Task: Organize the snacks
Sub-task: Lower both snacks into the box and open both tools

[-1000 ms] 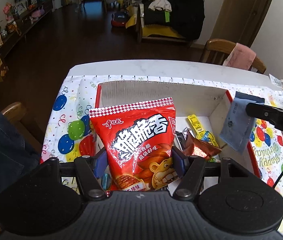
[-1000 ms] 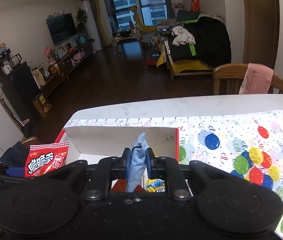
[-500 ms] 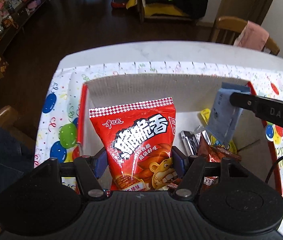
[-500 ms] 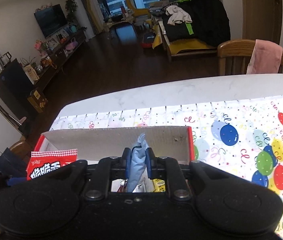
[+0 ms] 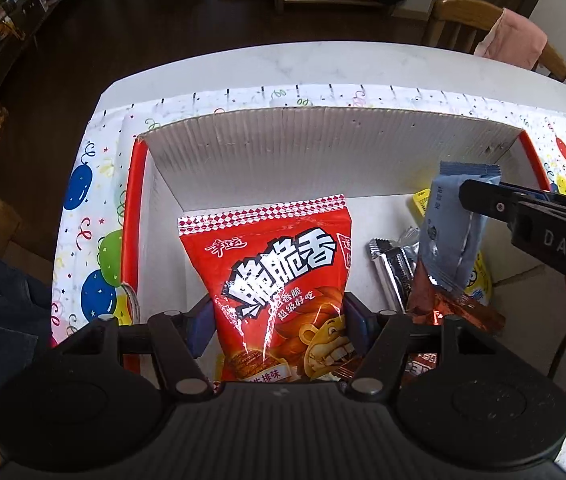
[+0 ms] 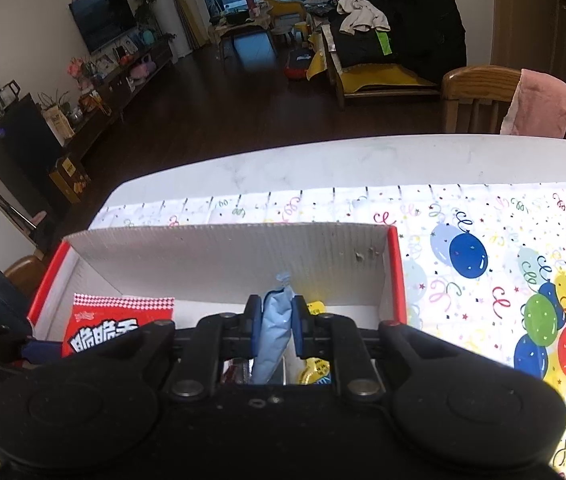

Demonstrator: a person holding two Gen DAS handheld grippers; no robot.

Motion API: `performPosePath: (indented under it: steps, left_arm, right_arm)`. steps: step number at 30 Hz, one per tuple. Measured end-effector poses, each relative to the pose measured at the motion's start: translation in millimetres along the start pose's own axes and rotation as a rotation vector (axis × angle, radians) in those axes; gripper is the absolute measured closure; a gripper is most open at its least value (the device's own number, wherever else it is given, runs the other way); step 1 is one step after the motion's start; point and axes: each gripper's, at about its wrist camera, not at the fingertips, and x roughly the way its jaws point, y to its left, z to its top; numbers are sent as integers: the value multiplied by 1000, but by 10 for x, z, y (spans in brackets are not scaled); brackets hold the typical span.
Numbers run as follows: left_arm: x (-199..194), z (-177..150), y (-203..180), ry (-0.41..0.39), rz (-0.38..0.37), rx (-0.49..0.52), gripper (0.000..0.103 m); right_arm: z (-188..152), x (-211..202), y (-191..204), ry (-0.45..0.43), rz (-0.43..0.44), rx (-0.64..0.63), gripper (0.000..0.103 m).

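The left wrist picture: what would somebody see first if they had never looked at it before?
First, the big shiny red snack bag with a cartoon lion, upright in the left hand-held gripper over the white cardboard box with red edges. Next, the pale blue snack packet, pinched by the right hand-held gripper above the loose wrappers at the box's right end. Under it all lies a tablecloth with bright balloons.
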Motion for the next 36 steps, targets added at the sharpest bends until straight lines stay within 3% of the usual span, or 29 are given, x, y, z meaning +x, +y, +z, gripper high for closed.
performPosePath:
  steps: [16, 22, 36]
  left_arm:
    - [-22, -23, 81, -13, -20, -40, 37]
    - [-125, -85, 114, -42, -40, -57, 37]
    - [-692, -361, 80, -203, -62, -28, 37]
  right_arm:
    - [-63, -63, -88, 53, -65, -22, 66]
    - [-108, -171, -100, 57, -62, -20, 63]
    - [-241, -776, 88, -5, 0, -85, 52]
